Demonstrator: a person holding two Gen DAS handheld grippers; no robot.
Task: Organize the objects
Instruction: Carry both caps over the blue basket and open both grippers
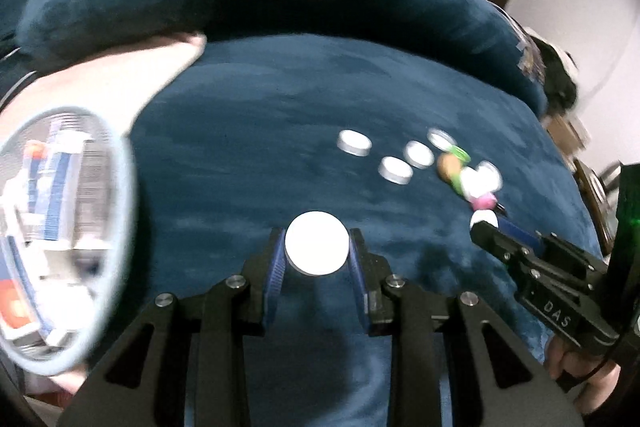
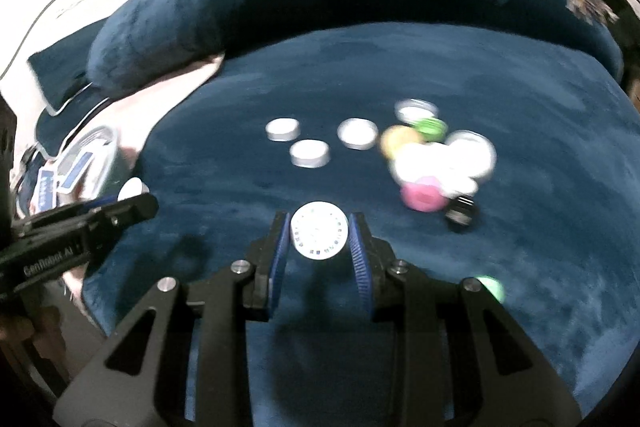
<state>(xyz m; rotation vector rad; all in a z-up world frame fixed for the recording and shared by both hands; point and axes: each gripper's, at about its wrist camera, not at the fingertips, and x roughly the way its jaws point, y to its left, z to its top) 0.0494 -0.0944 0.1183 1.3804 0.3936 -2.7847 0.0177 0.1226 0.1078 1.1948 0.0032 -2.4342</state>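
Two white caps, one clamped in each hand-held gripper.
My left hand-held gripper [image 1: 317, 254] grips a plain white cap [image 1: 317, 243]; my right hand-held gripper [image 2: 319, 238] grips a printed cap [image 2: 319, 235]; three silver caps [image 2: 310, 153] lie farther off on the blue cushion [image 2: 520, 247].

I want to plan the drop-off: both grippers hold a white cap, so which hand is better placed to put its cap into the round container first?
Probably the left. The left gripper, shut on its white cap, has the round container close beside it. The right gripper, with its printed cap, sits nearer the cap pile.
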